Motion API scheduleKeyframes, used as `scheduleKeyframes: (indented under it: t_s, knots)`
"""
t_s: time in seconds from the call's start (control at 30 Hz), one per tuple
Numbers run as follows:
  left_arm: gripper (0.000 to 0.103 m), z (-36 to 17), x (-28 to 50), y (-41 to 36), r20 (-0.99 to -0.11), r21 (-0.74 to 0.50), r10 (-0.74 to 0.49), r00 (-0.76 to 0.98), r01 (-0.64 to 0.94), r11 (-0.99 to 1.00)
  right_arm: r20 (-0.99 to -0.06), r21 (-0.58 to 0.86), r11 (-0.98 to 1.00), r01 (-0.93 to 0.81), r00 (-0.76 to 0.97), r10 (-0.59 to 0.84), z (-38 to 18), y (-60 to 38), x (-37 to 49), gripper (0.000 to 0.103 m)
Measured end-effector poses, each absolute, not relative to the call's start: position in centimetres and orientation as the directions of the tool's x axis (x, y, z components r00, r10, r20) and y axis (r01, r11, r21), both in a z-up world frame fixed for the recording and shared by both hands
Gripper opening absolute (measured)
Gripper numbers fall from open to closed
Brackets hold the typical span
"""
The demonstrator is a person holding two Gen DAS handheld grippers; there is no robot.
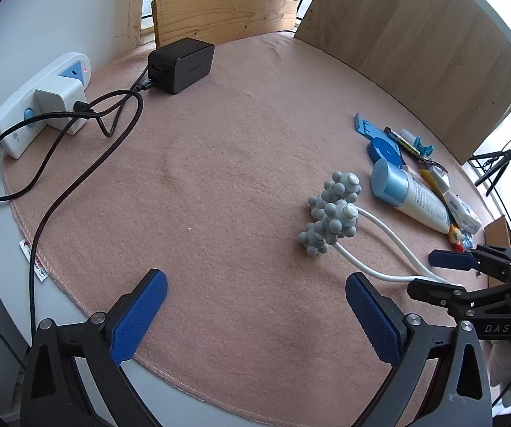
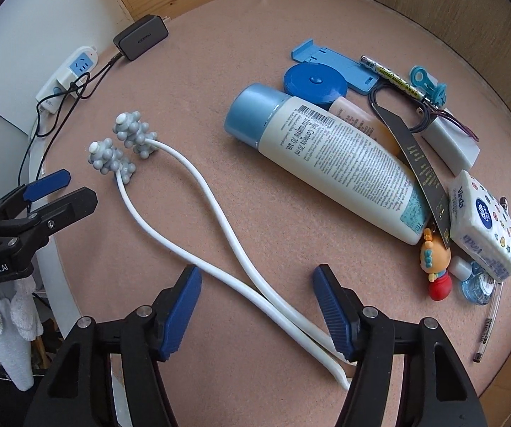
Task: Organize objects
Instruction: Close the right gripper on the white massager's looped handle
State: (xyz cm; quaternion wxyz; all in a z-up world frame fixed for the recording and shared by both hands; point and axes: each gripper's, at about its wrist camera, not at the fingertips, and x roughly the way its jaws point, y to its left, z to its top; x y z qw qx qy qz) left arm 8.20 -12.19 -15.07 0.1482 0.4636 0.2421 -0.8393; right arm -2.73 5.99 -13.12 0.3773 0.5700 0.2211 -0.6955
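Pink felt mat (image 1: 219, 185) covers a round tabletop, wooden boards behind, power strip (image 1: 38, 103) and black charger (image 1: 180, 66) at the far edge.

Massager (image 2: 184, 192): two knobbly grey rubber heads on a forked white plastic stem, lying flat mid-mat. Its stem runs between the right gripper (image 2: 255, 307) fingers, which stand partly open around it; the right pad sits just beside the stem, contact uncertain. Likely lining up a grasp on the thin stem, easier than the lumpy heads.

Left gripper (image 1: 255, 315): fingers wide, nothing between, hovering over bare felt (idle, I'd judge).

Clutter already grouped to the right: smooth lotion tube (image 2: 330, 158) with blue cap, round blue tape measure (image 2: 314, 82), soft tissue pack (image 2: 483, 220), small figurine (image 2: 436, 267). Massager sits apart from that cluster.
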Motion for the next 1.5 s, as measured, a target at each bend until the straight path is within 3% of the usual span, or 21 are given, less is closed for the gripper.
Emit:
scheduleKeyframes:
  t_s: [0.27,0.47,0.53,0.77,1.27,1.37,1.5]
  knots:
    - [0.096,-14.8,6.0,-10.7,-0.849,-0.29,0.033,-0.527,0.413,-0.864,-0.946,0.236,-0.587,0.774,0.046,-0.32,-11.6,7.5,-3.6,0.052]
    - [0.077,-14.7,3.7,-10.6,-0.844,-0.282,0.047,-0.534,0.368,-0.886,-0.921,0.342,-0.593,0.729,0.134,-0.367,-12.8,6.5,-3.1,0.046]
    - [0.07,-14.6,2.8,-10.8,-0.843,-0.293,0.065,-0.533,0.355,-0.888,-0.908,0.383,-0.587,0.713,0.172,-0.383,-12.9,6.2,-2.0,0.039]
    - [0.07,-13.8,1.9,-11.6,-0.842,-0.321,0.086,-0.532,0.366,-0.873,-0.881,0.438,-0.564,0.7,0.211,-0.423,-12.9,5.9,-0.3,0.035]
    - [0.07,-14.5,4.9,-10.6,-0.865,-0.316,0.095,-0.493,0.386,-0.867,-0.913,0.273,-0.55,0.789,0.032,-0.408,-11.7,5.6,2.1,0.035]
    - [0.062,-14.6,4.3,-10.2,-0.863,-0.303,0.09,-0.496,0.368,-0.879,-0.925,0.211,-0.547,0.81,-0.016,-0.38,-11.9,5.3,2.9,0.035]
    - [0.04,-14.7,3.6,-9.7,-0.857,-0.303,0.097,-0.507,0.342,-0.889,-0.935,0.144,-0.558,0.817,-0.072,-0.346,-12.4,5.2,3.4,0.029]
